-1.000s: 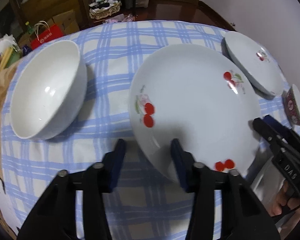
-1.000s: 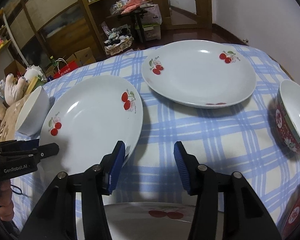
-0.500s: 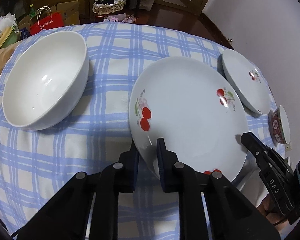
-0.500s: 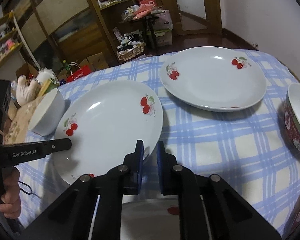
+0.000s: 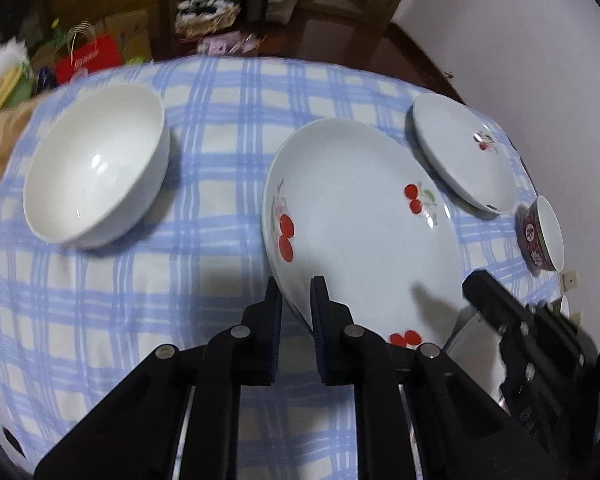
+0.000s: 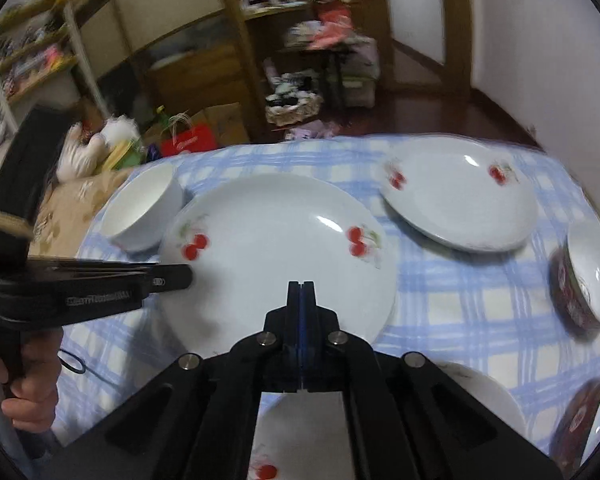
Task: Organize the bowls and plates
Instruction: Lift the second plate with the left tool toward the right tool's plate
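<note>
White china with red cherries makes up the big plate (image 5: 360, 232), which sits over the blue-checked tablecloth (image 5: 204, 184) with its left edge tipped up; the left gripper (image 5: 296, 300) has its tongs pinching that near rim, one pad under and one on top. In the right wrist view the right gripper (image 6: 301, 300) lies over the same plate's near edge with its tongs pressed flat together, blue pads touching; whether any rim is caught between them cannot be made out. A white bowl (image 5: 96, 168) stands to the left of the plate, apart from it, and a second cherry plate (image 5: 460, 152) lies beyond it on the right. A red patterned bowl (image 5: 540, 236) rests near the table's right edge, blurred in the right wrist view. Another cherry plate (image 6: 300, 440) below the right gripper is mostly hidden by the gripper's black body, and a further red bowl (image 6: 580, 424) is cut off at the lower right corner. The white lettering on the side of the left gripper is smeared by motion and unreadable, as is the print on the red bag (image 5: 88, 60) on the floor
</note>
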`<action>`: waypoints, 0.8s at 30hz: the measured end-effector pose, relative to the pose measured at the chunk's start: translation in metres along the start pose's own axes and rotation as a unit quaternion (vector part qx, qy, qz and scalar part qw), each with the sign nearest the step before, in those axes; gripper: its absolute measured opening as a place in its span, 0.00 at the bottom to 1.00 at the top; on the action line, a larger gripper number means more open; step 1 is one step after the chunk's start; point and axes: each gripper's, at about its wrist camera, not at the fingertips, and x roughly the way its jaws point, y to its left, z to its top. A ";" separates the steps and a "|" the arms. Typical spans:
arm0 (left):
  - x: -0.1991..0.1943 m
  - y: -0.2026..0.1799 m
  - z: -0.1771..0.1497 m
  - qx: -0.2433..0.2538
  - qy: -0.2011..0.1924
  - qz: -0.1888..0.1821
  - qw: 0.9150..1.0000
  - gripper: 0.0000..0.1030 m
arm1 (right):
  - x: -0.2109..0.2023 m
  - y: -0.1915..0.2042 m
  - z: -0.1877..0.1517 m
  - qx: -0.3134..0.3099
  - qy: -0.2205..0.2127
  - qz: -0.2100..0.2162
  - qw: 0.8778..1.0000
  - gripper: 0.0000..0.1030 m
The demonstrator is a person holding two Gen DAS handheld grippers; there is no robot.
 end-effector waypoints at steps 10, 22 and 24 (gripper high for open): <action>0.008 0.008 0.000 -0.018 0.011 0.002 1.000 0.12 | 0.001 -0.045 0.027 0.067 0.003 -0.028 0.997 0.16; 0.018 0.020 0.003 -0.033 0.017 -0.011 0.999 0.12 | 0.072 -0.071 0.047 0.086 0.113 -0.002 0.990 0.34; 0.017 0.020 0.003 -0.031 0.018 -0.014 0.999 0.12 | 0.075 -0.070 0.045 0.076 0.114 -0.009 0.991 0.30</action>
